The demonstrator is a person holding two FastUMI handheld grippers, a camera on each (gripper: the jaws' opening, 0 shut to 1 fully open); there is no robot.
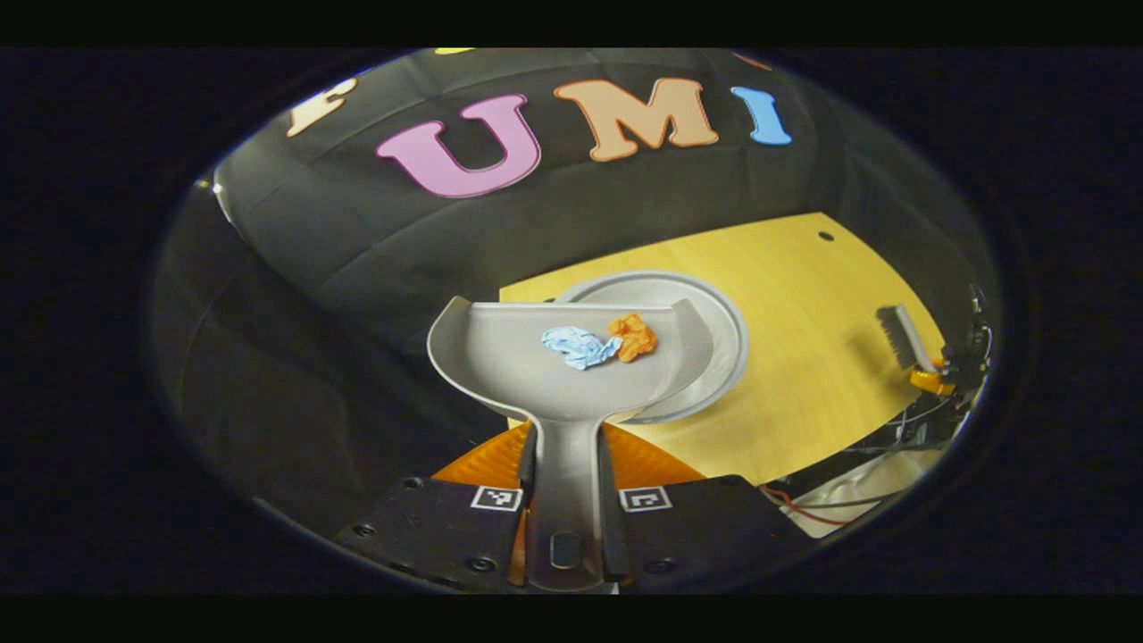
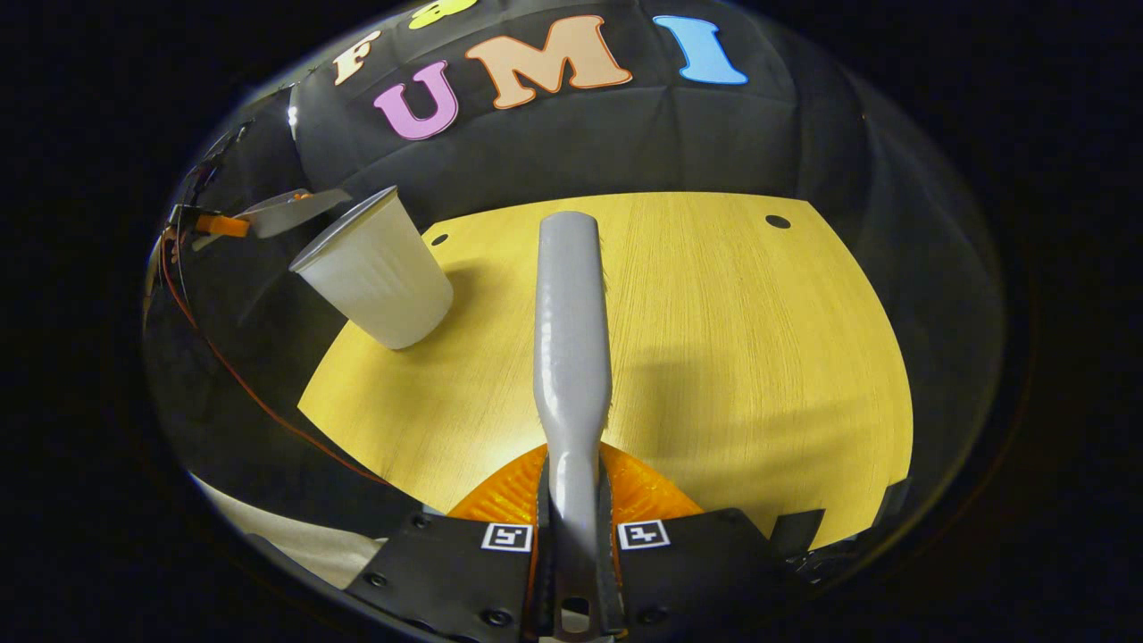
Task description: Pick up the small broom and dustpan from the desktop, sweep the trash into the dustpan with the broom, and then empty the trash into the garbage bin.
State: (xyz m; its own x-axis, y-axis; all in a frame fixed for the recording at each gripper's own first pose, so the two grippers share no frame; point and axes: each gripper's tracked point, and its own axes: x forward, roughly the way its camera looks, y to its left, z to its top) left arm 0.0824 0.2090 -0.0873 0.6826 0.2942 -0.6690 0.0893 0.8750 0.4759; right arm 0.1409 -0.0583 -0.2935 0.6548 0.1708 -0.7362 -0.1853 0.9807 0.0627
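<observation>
Dustpan loaded and lifted over the bin, ready to tip.

My left gripper (image 1: 566, 500) is clamped on the handle of the dustpan (image 1: 536, 366), which carries a blue paper wad (image 1: 576, 346) and an orange paper wad (image 1: 634, 337) near its front lip, held above the open mouth of the grey garbage bin (image 1: 714, 313) on the yellow desktop (image 1: 804, 357). My right gripper (image 2: 572, 527) is closed on the handle of the broom (image 2: 571, 304), parked over bare tabletop well apart from the bin. To finish cleanly, I judge I should keep the lip centred over the opening, tilt it forward slowly so both wads slide in, and keep the broom out of the way.
</observation>
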